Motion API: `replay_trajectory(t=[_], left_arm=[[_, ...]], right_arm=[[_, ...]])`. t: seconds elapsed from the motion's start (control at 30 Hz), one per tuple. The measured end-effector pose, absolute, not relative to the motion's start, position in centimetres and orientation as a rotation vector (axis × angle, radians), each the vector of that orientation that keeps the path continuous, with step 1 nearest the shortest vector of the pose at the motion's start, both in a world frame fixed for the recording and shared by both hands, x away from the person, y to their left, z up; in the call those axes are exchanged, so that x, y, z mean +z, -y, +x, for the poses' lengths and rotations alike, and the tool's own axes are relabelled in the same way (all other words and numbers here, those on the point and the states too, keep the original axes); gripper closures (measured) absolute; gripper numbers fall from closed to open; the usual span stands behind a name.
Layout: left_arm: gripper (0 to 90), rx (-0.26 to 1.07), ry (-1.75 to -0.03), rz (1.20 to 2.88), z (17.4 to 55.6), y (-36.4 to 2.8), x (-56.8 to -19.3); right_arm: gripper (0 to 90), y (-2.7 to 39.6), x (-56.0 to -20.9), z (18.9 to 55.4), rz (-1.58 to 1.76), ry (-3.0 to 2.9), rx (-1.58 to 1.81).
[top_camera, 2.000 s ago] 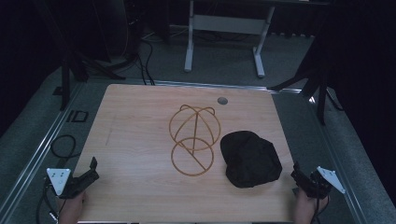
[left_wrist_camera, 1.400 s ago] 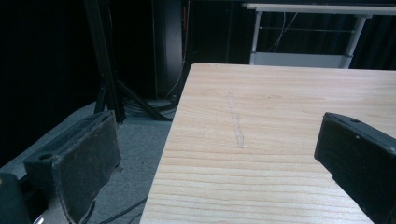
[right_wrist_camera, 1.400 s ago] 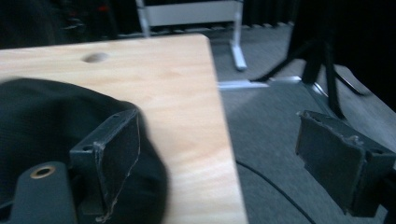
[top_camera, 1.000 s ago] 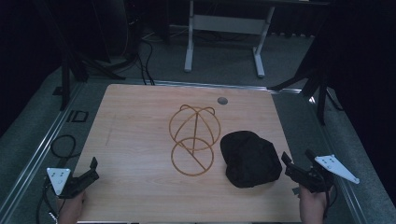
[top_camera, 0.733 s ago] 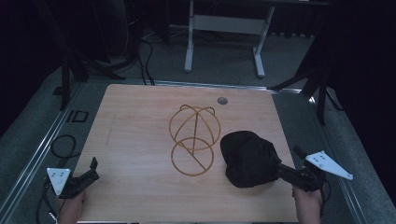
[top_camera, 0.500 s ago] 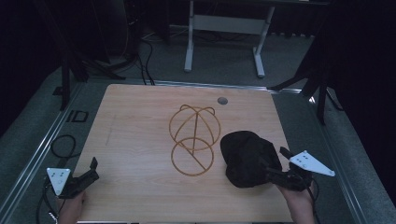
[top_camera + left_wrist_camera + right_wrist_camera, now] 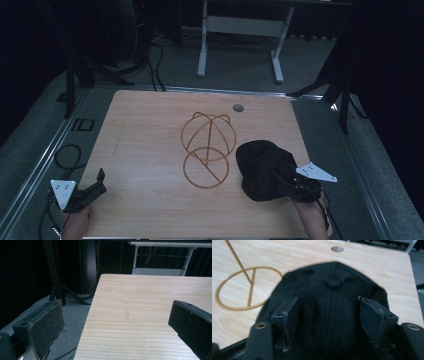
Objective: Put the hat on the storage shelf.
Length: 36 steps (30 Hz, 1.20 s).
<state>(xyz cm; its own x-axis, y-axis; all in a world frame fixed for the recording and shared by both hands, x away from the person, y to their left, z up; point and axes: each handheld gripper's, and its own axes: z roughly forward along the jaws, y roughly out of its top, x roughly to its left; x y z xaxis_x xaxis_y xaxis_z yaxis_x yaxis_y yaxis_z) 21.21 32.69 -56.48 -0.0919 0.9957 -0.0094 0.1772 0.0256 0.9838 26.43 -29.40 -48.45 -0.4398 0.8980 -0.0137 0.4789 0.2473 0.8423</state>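
On the bench, the right gripper spreads its fingers wide over a black cap; the left gripper rests wide apart near a corner.

A pale wooden bench carries two things — a gold wire stand near its middle and a black cap just beside it, toward the right edge. A small round grommet sits near the far edge.
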Motion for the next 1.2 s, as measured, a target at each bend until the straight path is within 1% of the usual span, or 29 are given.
replay_trajectory(t=[0.1, 0.13, 0.17, 0.2, 0.27, 0.33, 0.37, 0.4, 0.47, 0.5, 0.53, 0.57, 0.6, 0.67, 0.77, 1.2], left_arm=[[0.6, 1.173, -1.418, 1.284, 21.2, -32.7, -56.5], [0.6, 1.172, -1.417, 1.284, 21.2, -32.7, -56.5], [0.6, 1.173, -1.416, 1.284, 21.2, -32.7, -56.5], [0.6, 1.173, -1.416, 1.284, 21.2, -32.7, -56.5], [0.6, 1.173, -1.416, 1.284, 21.2, -32.7, -56.5], [0.6, 1.173, -1.416, 1.284, 21.2, -32.7, -56.5], [0.6, 1.174, -1.416, 1.284, 21.2, -32.7, -56.5], [0.6, 1.173, -1.416, 1.285, 21.2, -32.7, -56.5], [0.6, 1.171, -1.416, 1.285, 21.2, -32.7, -56.5], [0.6, 1.171, -1.416, 1.285, 21.2, -32.7, -56.5], [0.6, 1.171, -1.416, 1.285, 21.2, -32.7, -56.5], [0.6, 1.171, -1.416, 1.285, 21.2, -32.7, -56.5], [0.6, 1.172, -1.415, 1.285, 21.2, -32.7, -56.5], [0.6, 1.171, -1.416, 1.285, 21.2, -32.7, -56.5], [0.6, 1.170, -1.416, 1.285, 21.2, -32.7, -56.5], [0.6, 1.169, -1.416, 1.285, 21.2, -32.7, -56.5]], right_arm=[[45.2, 29.5, -49.0, 26.6, 1.270, -2.030, 1.078], [45.2, 29.5, -49.0, 26.6, 1.270, -2.030, 1.078], [50.9, 29.6, -49.4, 26.6, 1.280, -2.031, 1.068], [50.9, 29.6, -49.4, 26.6, 1.280, -2.031, 1.068], [58.1, 29.6, -49.7, 26.7, 1.293, -2.020, 1.059], [58.1, 29.6, -49.7, 26.7, 1.293, -2.020, 1.059], [61.6, 29.6, -49.7, 26.7, 1.289, -2.019, 1.055], [71.3, 29.4, -49.7, 26.8, 1.275, -2.021, 1.035], [76.8, 29.2, -49.7, 26.8, 1.264, -2.017, 1.019], [76.8, 29.2, -49.7, 26.8, 1.264, -2.017, 1.019], [81.7, 29.2, -49.6, 26.9, 1.260, -2.015, 1.015], [83.1, 29.2, -49.6, 26.9, 1.260, -2.010, 1.014], [83.1, 29.2, -49.6, 26.9, 1.260, -2.010, 1.014], [86.2, 29.2, -49.4, 26.8, 1.262, -1.990, 1.015], [87.1, 29.2, -49.2, 26.8, 1.256, -1.961, 1.012], [87.4, 29.9, -46.6, 26.8, 1.239, -1.896, 1.083]])
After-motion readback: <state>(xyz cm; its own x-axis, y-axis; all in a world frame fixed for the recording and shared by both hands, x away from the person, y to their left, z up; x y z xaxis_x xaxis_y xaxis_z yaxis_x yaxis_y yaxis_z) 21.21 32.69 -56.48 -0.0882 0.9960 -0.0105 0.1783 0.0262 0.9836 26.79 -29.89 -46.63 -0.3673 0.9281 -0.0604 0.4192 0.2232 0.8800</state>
